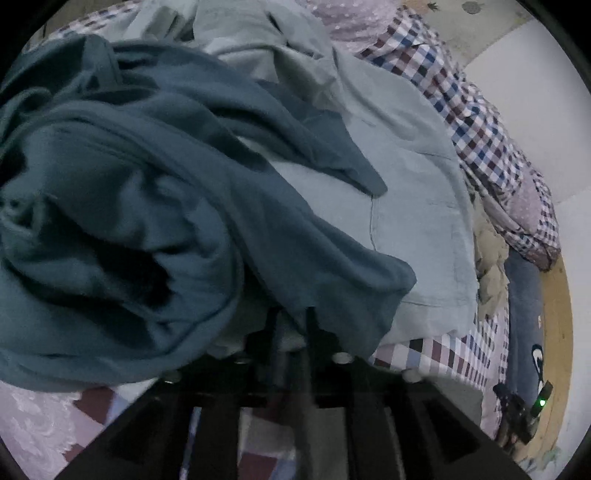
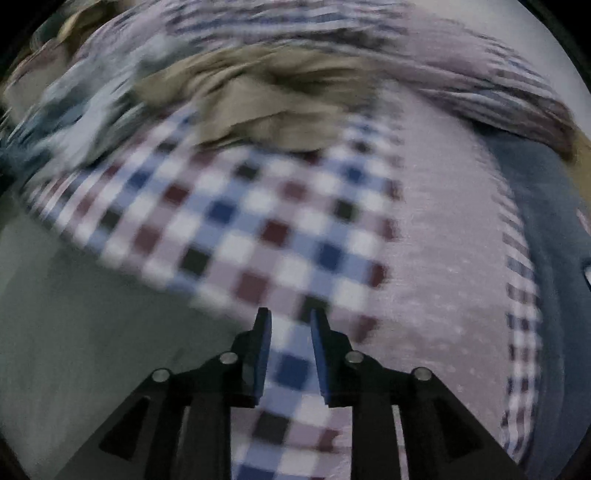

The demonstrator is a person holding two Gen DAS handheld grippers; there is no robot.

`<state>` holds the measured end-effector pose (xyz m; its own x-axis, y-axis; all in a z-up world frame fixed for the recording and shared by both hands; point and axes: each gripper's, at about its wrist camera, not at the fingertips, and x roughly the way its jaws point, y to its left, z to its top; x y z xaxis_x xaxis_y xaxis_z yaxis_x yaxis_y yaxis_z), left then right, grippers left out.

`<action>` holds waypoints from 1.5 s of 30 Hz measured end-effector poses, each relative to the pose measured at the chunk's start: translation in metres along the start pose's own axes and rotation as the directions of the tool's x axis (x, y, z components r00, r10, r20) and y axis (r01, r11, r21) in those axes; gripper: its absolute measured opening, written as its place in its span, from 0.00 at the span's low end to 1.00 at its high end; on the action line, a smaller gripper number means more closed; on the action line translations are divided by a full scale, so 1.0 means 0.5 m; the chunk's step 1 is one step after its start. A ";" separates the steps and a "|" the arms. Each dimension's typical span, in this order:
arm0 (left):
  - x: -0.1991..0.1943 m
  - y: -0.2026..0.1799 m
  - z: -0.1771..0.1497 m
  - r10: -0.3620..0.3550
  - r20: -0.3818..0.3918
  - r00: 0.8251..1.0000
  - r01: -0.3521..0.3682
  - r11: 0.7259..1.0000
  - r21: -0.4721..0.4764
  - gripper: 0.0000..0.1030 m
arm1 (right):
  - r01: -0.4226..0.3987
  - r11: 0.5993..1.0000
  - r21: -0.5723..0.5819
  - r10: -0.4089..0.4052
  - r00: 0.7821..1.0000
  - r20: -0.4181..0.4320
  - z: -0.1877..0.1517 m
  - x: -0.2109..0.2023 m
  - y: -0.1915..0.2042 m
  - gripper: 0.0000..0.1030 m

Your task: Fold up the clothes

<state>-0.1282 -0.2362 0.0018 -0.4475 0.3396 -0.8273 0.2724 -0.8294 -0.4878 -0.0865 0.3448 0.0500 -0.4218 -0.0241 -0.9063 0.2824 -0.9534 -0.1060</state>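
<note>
A: Where is the garment being folded?

B: The dark teal, soft knit garment lies bunched in a rumpled heap on the checked bedspread of white, blue and maroon squares. Part of it drapes over a pale grey-green cotton garment spread flat beside it.

A: And the left gripper?

B: Its black fingers sit close together, clenched on a fold of the teal garment's lower edge, which hangs down over the fingertips.

A: What lies beyond the teal garment?

B: Further off from it, past the pale garment, the bedspread bunches into a ridge with a mauve dotted panel. A crumpled tan cloth lies past the pale garment's far hem, next to a blue-grey item at the bed's edge, with a yellowish wooden floor beyond.

A: The right gripper?

B: Released: its blue-padded fingers stand apart with only bedspread seen between them, holding nothing. That view is blurred; a tan cloth heap lies ahead, and a pale grey-green surface to its left.
</note>
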 end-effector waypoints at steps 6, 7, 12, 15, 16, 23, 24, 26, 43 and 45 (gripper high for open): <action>-0.060 0.023 -0.043 -0.074 0.033 0.997 0.072 0.996 0.061 0.58 | 0.021 0.988 0.152 -0.033 0.996 0.077 -0.041 -0.042 -0.041 0.29; -0.071 0.025 -0.054 -0.084 0.041 0.996 0.081 0.994 0.073 0.59 | 0.023 0.984 0.177 -0.040 0.995 0.090 -0.047 -0.049 -0.048 0.33; -0.129 0.045 -0.130 -0.144 0.083 0.986 0.132 0.983 0.128 0.79 | -0.013 0.967 0.256 -0.030 0.986 0.163 -0.103 -0.109 -0.036 0.44; -0.166 0.065 -0.183 -0.186 0.112 0.976 0.170 0.976 0.136 0.82 | -0.061 0.956 0.286 -0.002 0.977 0.215 -0.154 -0.158 -0.010 0.46; -0.178 0.072 -0.200 -0.198 0.122 0.973 0.181 0.974 0.137 0.82 | -0.087 0.951 0.298 0.018 0.974 0.227 -0.172 -0.170 0.000 0.47; -0.270 0.137 -0.312 -0.282 0.265 0.922 0.258 0.958 0.123 0.82 | -0.225 0.898 0.378 0.107 0.945 0.308 -0.271 -0.207 0.047 0.47; -0.276 0.144 -0.326 -0.296 0.279 0.914 0.272 0.955 0.122 0.82 | -0.241 0.889 0.389 0.115 0.941 0.319 -0.282 -0.208 0.052 0.47; -0.288 0.157 -0.353 -0.322 0.304 0.897 0.298 0.947 0.123 0.82 | -0.272 0.871 0.409 0.130 0.931 0.341 -0.305 -0.209 0.062 0.47; -0.219 0.082 -0.484 -0.163 0.136 0.977 0.101 0.921 0.376 0.40 | -0.412 0.766 0.494 0.185 0.877 0.444 -0.438 -0.222 0.114 0.46; -0.212 0.084 -0.480 -0.151 0.130 0.980 0.094 0.925 0.369 0.29 | -0.422 0.753 0.505 0.187 0.873 0.450 -0.444 -0.221 0.105 0.46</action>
<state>0.1352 -0.2002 0.0022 -0.5908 0.4002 -0.7006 -0.1039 -0.8988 -0.4258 0.1663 0.3642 0.0536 -0.7035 -0.3351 -0.6268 -0.0448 -0.8592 0.5096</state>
